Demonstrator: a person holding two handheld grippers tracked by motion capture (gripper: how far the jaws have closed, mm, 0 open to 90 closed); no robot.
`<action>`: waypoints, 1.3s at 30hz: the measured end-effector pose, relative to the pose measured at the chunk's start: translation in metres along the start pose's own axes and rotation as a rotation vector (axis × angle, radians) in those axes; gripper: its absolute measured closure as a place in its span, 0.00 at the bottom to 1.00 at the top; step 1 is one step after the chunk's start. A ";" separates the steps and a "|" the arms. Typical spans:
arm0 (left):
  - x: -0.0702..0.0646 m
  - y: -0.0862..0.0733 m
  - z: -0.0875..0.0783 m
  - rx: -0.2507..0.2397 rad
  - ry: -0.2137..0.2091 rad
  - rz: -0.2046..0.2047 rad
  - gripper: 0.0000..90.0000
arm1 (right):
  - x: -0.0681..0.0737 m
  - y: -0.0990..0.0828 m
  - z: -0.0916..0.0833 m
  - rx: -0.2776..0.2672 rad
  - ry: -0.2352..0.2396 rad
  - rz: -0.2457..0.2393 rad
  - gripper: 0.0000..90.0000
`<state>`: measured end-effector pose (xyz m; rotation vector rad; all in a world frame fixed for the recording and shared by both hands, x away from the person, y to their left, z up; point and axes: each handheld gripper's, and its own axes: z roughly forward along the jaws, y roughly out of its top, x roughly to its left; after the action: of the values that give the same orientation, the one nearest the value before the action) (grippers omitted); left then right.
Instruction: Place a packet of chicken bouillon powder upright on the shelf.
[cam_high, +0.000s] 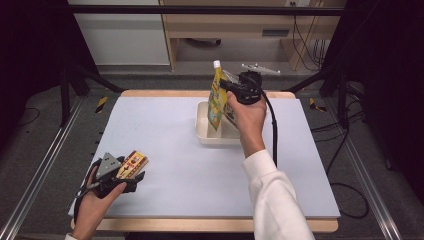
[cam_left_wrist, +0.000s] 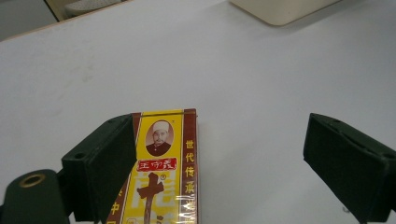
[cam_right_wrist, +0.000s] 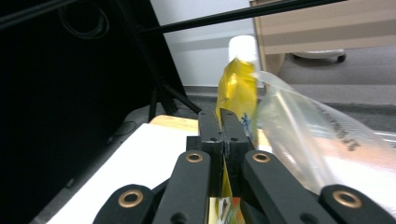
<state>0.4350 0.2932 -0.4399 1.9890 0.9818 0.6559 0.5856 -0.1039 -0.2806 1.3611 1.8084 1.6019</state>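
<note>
My right gripper (cam_high: 226, 86) is shut on the upper edge of a yellow spouted pouch (cam_high: 216, 100) with a white cap, holding it upright over a cream tray (cam_high: 202, 131) at the table's far middle. In the right gripper view the jaws (cam_right_wrist: 223, 125) pinch the pouch (cam_right_wrist: 236, 86) just below its cap. My left gripper (cam_high: 131, 172) rests at the near left of the table. A yellow and red box (cam_left_wrist: 161, 172) lies flat between its wide-open jaws (cam_left_wrist: 219, 128). The box sits against the left jaw, well apart from the right one.
A clear plastic bag (cam_right_wrist: 322, 140) stands beside the pouch in the tray. The pale blue table mat (cam_high: 170, 150) lies between the two hands. A black frame, cables and a wooden shelf unit (cam_high: 225, 30) stand beyond the table's far edge.
</note>
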 end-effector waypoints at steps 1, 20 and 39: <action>0.000 0.000 0.000 -0.001 0.001 0.001 0.10 | -0.001 -0.001 0.001 0.000 -0.008 -0.003 1.00; 0.000 -0.001 0.000 0.006 0.000 -0.005 0.09 | -0.016 -0.011 0.010 0.006 -0.020 0.052 1.00; 0.000 -0.001 0.001 0.010 -0.003 0.000 0.09 | -0.014 -0.022 0.016 -0.030 -0.077 -0.041 1.00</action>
<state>0.4355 0.2935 -0.4413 1.9984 0.9849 0.6486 0.5958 -0.1042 -0.3099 1.3450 1.7501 1.5287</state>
